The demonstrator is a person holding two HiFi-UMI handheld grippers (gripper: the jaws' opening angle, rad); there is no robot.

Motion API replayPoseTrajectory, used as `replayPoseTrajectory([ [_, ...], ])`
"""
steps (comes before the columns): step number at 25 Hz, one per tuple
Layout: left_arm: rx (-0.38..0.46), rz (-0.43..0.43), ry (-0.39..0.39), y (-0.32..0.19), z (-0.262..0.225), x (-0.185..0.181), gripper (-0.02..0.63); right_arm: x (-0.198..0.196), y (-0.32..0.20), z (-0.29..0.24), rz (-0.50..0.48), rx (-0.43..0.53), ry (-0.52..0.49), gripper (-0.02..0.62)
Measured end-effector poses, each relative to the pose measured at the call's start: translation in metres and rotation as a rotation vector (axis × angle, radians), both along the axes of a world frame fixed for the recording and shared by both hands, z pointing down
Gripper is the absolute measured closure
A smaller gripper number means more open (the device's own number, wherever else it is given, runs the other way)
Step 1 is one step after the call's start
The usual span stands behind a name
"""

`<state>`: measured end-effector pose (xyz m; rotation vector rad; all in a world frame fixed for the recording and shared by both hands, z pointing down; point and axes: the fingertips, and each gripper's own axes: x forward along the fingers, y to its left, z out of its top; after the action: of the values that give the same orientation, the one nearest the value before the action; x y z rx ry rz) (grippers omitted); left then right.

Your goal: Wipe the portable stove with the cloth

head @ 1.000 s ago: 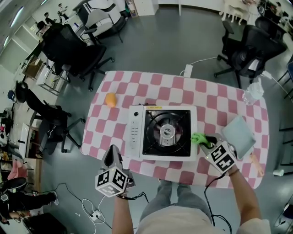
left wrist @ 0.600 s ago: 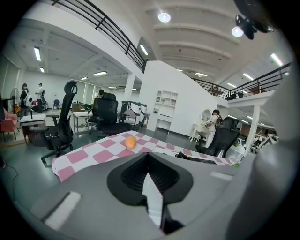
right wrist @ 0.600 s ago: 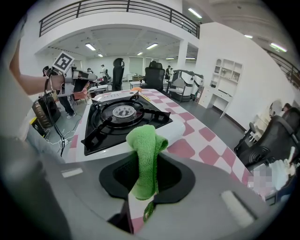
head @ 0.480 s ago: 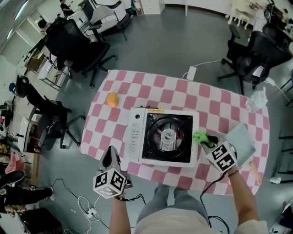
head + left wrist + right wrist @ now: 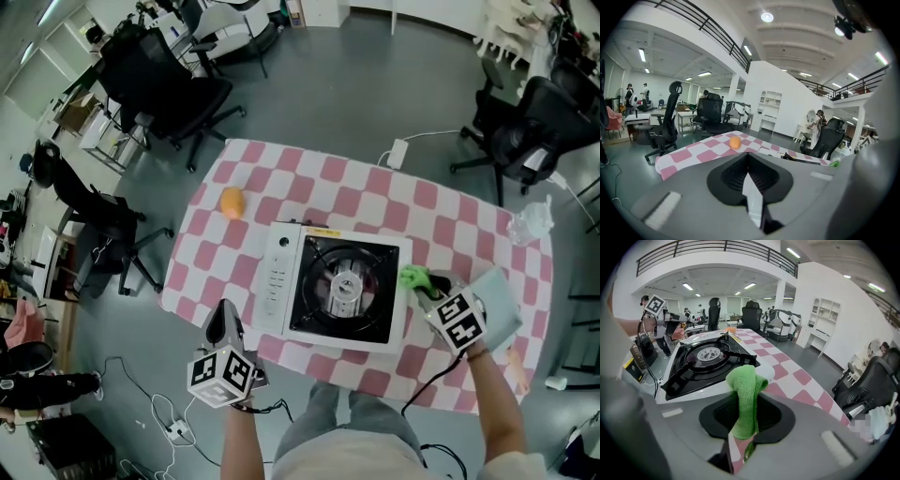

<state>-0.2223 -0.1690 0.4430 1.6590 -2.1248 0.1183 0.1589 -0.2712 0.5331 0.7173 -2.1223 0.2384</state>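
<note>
Where the head view is blocked: a marker cube covers the back of each hand-held gripper, so the jaws' state cannot be read from above.
Left hand-held gripper (image 5: 221,319): hangs at the near-left edge of the tabletop (image 5: 441,220), apart from the stove; its own view (image 5: 751,190) shows the jaws closed to a thin slit with nothing between them.
Right hand-held gripper (image 5: 431,289): its own view (image 5: 744,430) shows the jaws clamped on the green cloth (image 5: 747,392), which sticks up folded between them.
Cloth: from above (image 5: 415,277) it sits just at the right rim of the portable stove (image 5: 274,281); whether it touches the rim cannot be told.
Stove: the right gripper view (image 5: 701,359) gives the black grate and round burner side-on and close.
Pale flat item (image 5: 500,292): partly covered by the right cube, hard to identify.
Orange object (image 5: 232,202): far-left on the checks, also seen in the left gripper view (image 5: 735,142), well apart from the stove.
</note>
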Motion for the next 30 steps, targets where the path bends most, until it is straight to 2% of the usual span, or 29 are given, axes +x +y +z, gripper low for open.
replayPoseTrajectory([
  [12,-0.023,-0.027,-0.011,0.011,0.006,-0.01,0.606,0.004,-0.035,0.002,0.034,0.035,0.014,0.517],
  [30,-0.037,-0.05,0.001,0.02,0.014,-0.013,0.606,0.002,-0.072,0.002,0.02,0.112,0.064,0.517],
])
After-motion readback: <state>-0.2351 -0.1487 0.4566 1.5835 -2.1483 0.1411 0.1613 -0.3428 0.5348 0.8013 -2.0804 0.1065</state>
